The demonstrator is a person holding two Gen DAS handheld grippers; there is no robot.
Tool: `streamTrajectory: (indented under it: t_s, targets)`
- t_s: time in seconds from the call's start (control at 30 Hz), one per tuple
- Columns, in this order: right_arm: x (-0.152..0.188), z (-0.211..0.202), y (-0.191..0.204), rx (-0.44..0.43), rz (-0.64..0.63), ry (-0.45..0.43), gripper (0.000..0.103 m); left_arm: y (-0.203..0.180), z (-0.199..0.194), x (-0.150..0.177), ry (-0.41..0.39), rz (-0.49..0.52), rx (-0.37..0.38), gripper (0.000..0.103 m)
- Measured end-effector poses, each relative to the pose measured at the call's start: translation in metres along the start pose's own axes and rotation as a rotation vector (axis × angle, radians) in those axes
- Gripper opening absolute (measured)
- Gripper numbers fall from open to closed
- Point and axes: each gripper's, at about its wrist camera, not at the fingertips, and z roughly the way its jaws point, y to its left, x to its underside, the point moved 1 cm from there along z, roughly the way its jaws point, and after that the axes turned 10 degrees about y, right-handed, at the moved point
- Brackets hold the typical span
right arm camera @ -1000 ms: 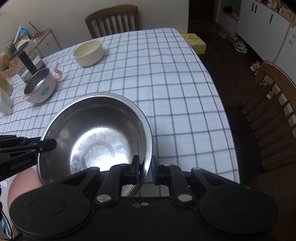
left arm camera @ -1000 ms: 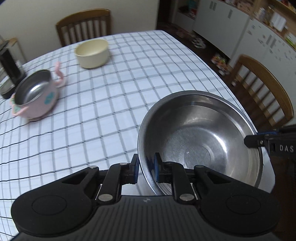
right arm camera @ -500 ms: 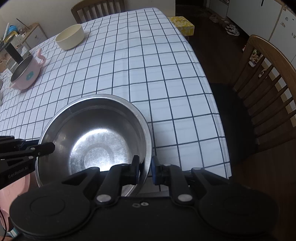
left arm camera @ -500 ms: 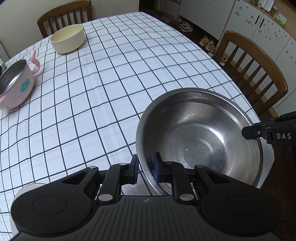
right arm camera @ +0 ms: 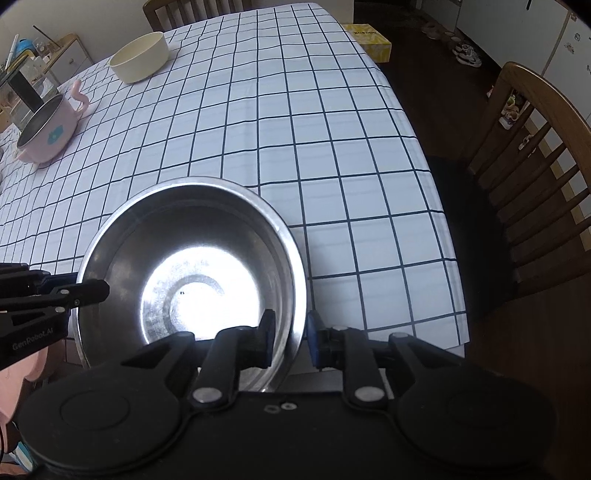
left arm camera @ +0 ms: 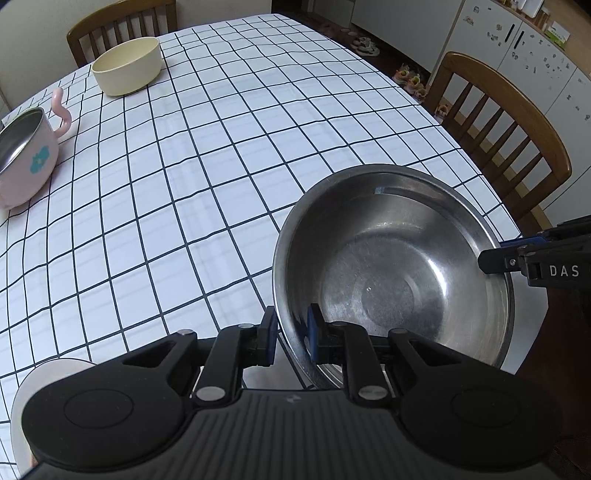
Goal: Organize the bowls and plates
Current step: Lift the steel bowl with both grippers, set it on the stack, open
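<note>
A large steel bowl (left arm camera: 391,273) (right arm camera: 192,266) is held by both grippers over the near right part of the checked table (left arm camera: 221,147). My left gripper (left arm camera: 291,334) is shut on its near left rim. My right gripper (right arm camera: 290,334) is shut on its right rim and also shows at the right of the left wrist view (left arm camera: 495,256). A cream bowl (left arm camera: 127,66) (right arm camera: 140,57) sits at the far side. A pink steel-lined bowl with a handle (left arm camera: 26,155) (right arm camera: 48,129) sits at the far left.
A white round dish (left arm camera: 22,406) shows at the near left edge. Wooden chairs stand at the right (left arm camera: 509,125) (right arm camera: 535,147) and at the far end (left arm camera: 122,18). A yellow box (right arm camera: 367,40) lies on the floor. Kitchen items (right arm camera: 22,85) stand at the far left.
Both grippers have carried the steel bowl together a little; the view has shifted so the cream and pink bowls appear nearer. Both grips on the rim are unchanged.
</note>
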Motion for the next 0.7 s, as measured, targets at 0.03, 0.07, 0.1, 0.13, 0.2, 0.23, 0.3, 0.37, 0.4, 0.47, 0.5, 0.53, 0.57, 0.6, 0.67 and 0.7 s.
streamTrajectory:
  t_s: [0.03, 0.07, 0.1, 0.13, 0.2, 0.23, 0.3, 0.37, 0.4, 0.47, 0.5, 0.53, 0.57, 0.6, 0.67, 0.7]
  targets:
    - [0.000, -0.001, 0.000, -0.001, 0.000, -0.003, 0.023, 0.000, 0.000, 0.000, 0.001, 0.001, 0.002, 0.015]
    - [0.000, -0.003, 0.001, -0.001, 0.000, -0.008, 0.024, 0.000, 0.000, 0.000, 0.002, 0.002, 0.004, 0.015]
    - [-0.001, -0.004, 0.002, 0.001, -0.002, -0.011, 0.025, 0.001, -0.001, 0.001, 0.002, 0.002, 0.008, 0.015]
    - [-0.001, -0.005, 0.002, 0.004, -0.004, -0.014, 0.025, 0.001, -0.001, 0.001, 0.002, 0.003, 0.011, 0.016]
    - [-0.001, -0.007, 0.002, 0.011, -0.004, -0.021, 0.025, 0.000, -0.003, 0.002, -0.001, 0.009, 0.012, 0.016]
    - [-0.001, -0.008, 0.003, 0.013, -0.005, -0.025, 0.025, 0.000, -0.003, 0.003, -0.002, 0.013, 0.012, 0.016]
    - [-0.001, -0.012, 0.004, 0.019, -0.008, -0.033, 0.027, 0.000, -0.006, 0.003, -0.010, 0.016, 0.003, 0.016]
    - [0.000, -0.017, 0.006, 0.022, -0.016, -0.046, 0.030, 0.001, -0.011, 0.004, -0.025, 0.022, -0.001, 0.016]
    - [0.000, -0.020, 0.008, 0.024, -0.022, -0.054, 0.031, 0.001, -0.013, 0.004, -0.031, 0.023, 0.000, 0.016]
    - [0.000, -0.026, 0.012, 0.024, -0.032, -0.070, 0.034, 0.003, -0.018, 0.004, -0.041, 0.022, -0.002, 0.016]
    - [-0.001, -0.029, 0.014, 0.023, -0.037, -0.077, 0.035, 0.004, -0.020, 0.004, -0.046, 0.021, -0.002, 0.016]
    - [-0.001, -0.032, 0.016, 0.023, -0.043, -0.083, 0.037, 0.006, -0.022, 0.004, -0.051, 0.020, -0.001, 0.016]
    - [-0.001, -0.035, 0.018, 0.023, -0.047, -0.088, 0.038, 0.007, -0.025, 0.005, -0.056, 0.018, 0.001, 0.016]
    - [-0.001, -0.038, 0.020, 0.021, -0.051, -0.093, 0.039, 0.009, -0.028, 0.005, -0.060, 0.014, 0.007, 0.016]
    - [-0.002, -0.044, 0.024, 0.013, -0.059, -0.103, 0.041, 0.012, -0.036, 0.005, -0.075, 0.006, 0.019, 0.016]
    - [-0.002, -0.047, 0.027, 0.009, -0.065, -0.108, 0.042, 0.014, -0.041, 0.006, -0.085, 0.004, 0.021, 0.017]
